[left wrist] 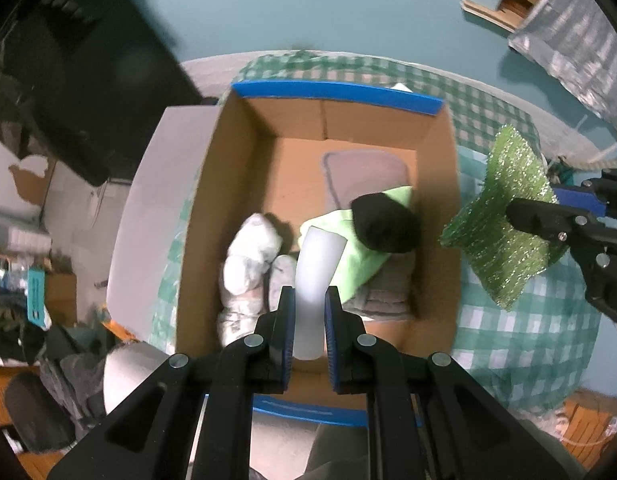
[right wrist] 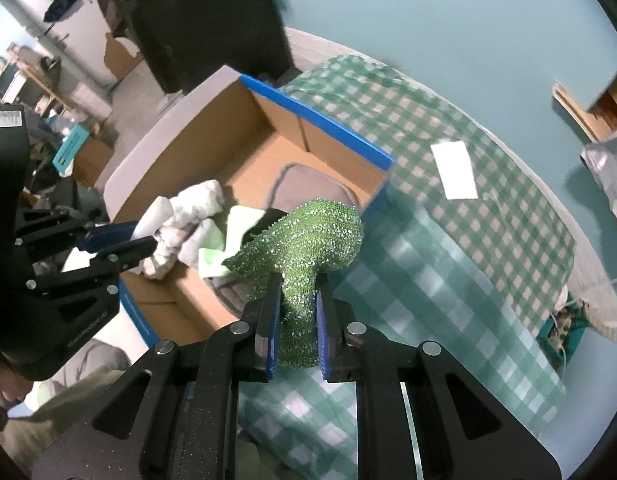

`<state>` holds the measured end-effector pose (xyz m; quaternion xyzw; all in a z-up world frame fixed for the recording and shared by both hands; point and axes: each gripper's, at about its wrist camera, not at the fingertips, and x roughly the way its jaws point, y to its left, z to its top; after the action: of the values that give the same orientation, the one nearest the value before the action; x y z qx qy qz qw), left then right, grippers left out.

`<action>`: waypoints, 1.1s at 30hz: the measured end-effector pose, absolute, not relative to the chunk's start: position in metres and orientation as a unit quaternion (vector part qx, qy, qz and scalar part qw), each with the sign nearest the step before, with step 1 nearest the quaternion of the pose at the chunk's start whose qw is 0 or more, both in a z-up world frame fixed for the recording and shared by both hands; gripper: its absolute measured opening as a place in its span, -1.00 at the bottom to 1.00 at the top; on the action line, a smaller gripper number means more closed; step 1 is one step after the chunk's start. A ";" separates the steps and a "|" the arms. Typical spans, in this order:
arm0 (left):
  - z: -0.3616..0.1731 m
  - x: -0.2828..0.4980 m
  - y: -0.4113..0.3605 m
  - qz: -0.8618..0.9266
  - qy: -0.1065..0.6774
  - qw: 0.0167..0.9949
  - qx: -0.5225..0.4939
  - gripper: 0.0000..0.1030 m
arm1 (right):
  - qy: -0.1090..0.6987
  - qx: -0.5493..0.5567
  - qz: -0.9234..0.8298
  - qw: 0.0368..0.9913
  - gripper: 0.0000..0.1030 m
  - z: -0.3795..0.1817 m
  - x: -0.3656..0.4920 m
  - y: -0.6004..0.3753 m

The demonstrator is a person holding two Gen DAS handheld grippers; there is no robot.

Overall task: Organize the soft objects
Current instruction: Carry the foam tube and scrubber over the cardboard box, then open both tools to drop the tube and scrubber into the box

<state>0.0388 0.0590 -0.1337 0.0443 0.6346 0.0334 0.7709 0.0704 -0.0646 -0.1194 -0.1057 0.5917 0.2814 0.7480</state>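
Left wrist view: a white foam piece (left wrist: 314,280) is clamped in the left claw (left wrist: 310,300) above the open cardboard box (left wrist: 436,216), where socks, cloths and a black item already lie. A green glitter scrubber (right wrist: 304,248) is pinched in the right claw (right wrist: 298,308) beside the box, over the checkered desk (right wrist: 468,264). Both are judged mid-carry; release inside the box is called for next.

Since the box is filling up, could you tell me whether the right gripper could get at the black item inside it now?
Probably not yet: the right gripper is shut on the green scrubber beside the cardboard box, though the black item lies uncovered on top.
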 end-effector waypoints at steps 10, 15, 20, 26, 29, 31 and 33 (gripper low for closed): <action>-0.153 0.039 0.098 0.067 0.650 0.757 0.013 -0.73 | 0.605 -0.137 0.301 0.724 -0.74 -0.140 0.078 -0.015; -0.168 0.040 0.107 0.070 0.665 0.743 0.012 -0.71 | 0.614 -0.148 0.304 0.713 -0.74 -0.151 0.080 0.004; -0.176 0.039 0.113 0.073 0.674 0.735 0.010 -0.61 | 0.620 -0.152 0.307 0.706 -0.68 -0.156 0.080 0.015; -0.171 0.039 0.118 0.076 0.670 0.739 0.007 -0.25 | 0.615 -0.156 0.304 0.711 -0.36 -0.152 0.078 0.021; -0.164 0.037 0.121 0.075 0.662 0.746 0.010 -0.13 | 0.606 -0.151 0.305 0.719 -0.13 -0.146 0.078 0.020; -0.161 0.036 0.125 0.073 0.658 0.750 0.008 -0.12 | 0.603 -0.152 0.299 0.724 0.09 -0.143 0.079 0.021; -0.158 0.034 0.126 0.073 0.654 0.753 0.010 -0.11 | 0.596 -0.155 0.297 0.730 0.11 -0.138 0.078 0.021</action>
<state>0.0342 0.1260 -0.1577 0.0096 0.6537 0.0732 0.7532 0.0782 0.0211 -0.1383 -0.1549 0.5958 0.2971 0.7299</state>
